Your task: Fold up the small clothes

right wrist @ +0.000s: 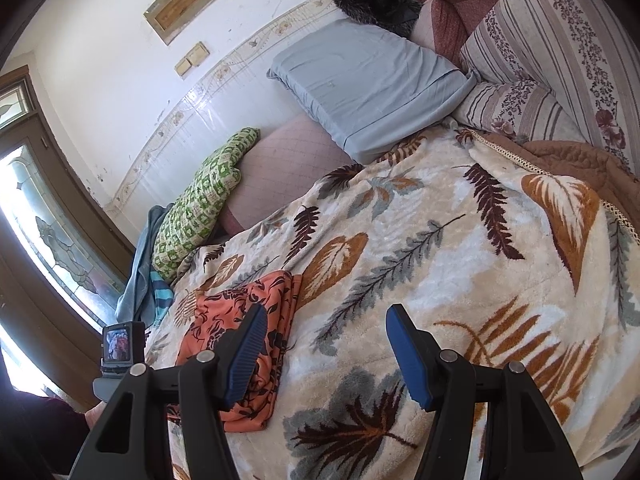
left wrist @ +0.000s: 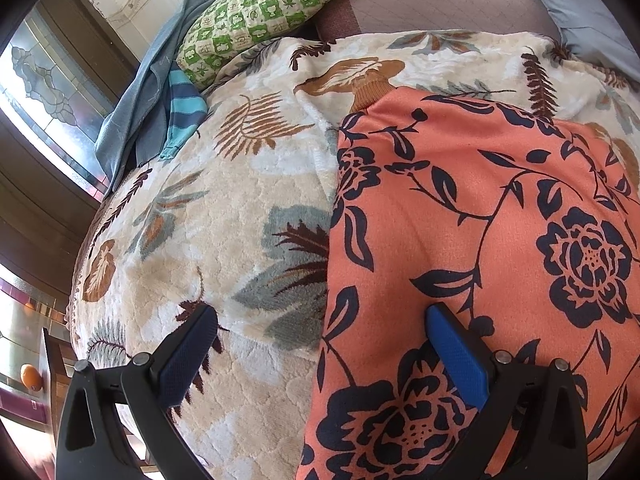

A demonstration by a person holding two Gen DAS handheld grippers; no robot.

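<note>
An orange garment with a dark navy flower print (left wrist: 460, 240) lies folded flat on a cream leaf-pattern blanket (left wrist: 224, 216). A brown ribbed cuff (left wrist: 370, 90) sticks out at its far end. My left gripper (left wrist: 320, 316) is open and empty, just above the garment's left edge, one finger over the blanket and one over the cloth. In the right wrist view the same garment (right wrist: 244, 312) lies folded at the left, with the blanket (right wrist: 440, 264) around it. My right gripper (right wrist: 324, 316) is open and empty, above the blanket just right of the garment.
A green checked pillow (left wrist: 256, 12) and blue and striped clothes (left wrist: 160, 92) lie at the blanket's far left edge. A grey-blue pillow (right wrist: 368, 80), striped floral cushions (right wrist: 560, 60) and a brown quilt (right wrist: 580, 160) sit at the head. A glass-panelled door (right wrist: 48, 216) stands on the left.
</note>
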